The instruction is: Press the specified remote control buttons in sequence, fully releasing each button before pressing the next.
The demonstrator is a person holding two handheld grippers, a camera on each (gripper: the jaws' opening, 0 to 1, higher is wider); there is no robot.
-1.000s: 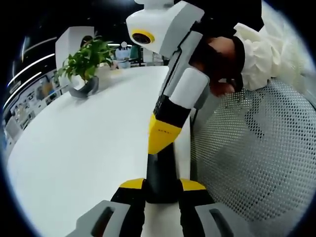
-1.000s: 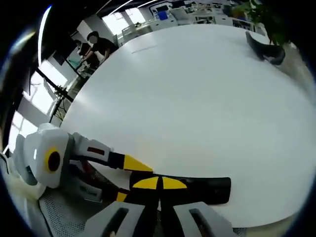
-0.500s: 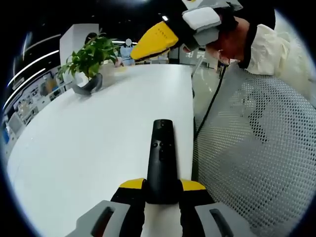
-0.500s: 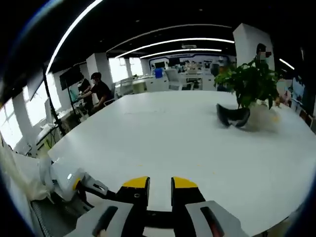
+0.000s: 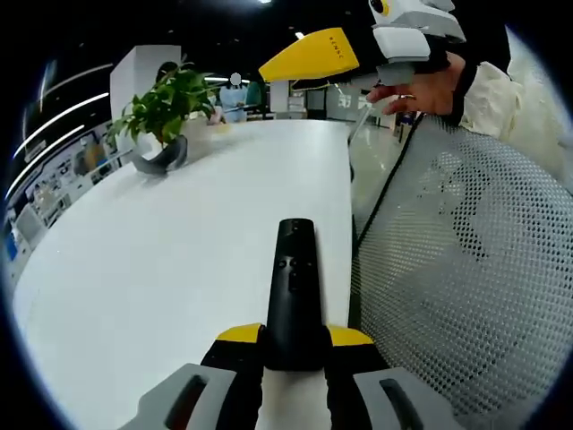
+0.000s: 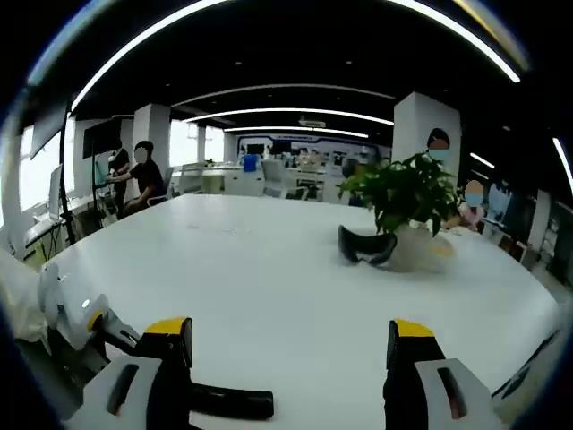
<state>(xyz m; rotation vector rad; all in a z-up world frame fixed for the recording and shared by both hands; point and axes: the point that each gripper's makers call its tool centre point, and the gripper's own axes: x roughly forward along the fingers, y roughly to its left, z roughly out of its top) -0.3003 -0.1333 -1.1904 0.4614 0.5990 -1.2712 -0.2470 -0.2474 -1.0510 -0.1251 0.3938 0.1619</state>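
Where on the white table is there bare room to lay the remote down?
The broad stretch of the white table between the black remote control and the green potted plant is bare. It is crowded at the near edge: the remote, the left tool, and the white mesh chair alongside.

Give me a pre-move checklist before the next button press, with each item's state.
1. Remote clamped in left gripper: ok.
2. Remote's button face up and unobstructed: ok.
3. Right gripper lifted clear of the buttons: ok.
4. Right gripper's jaws spread wide; closed tip needed for pressing: not ok.
5. Remote resting on the white table or held just above it: cannot tell.
6. Which button comes next: cannot tell.
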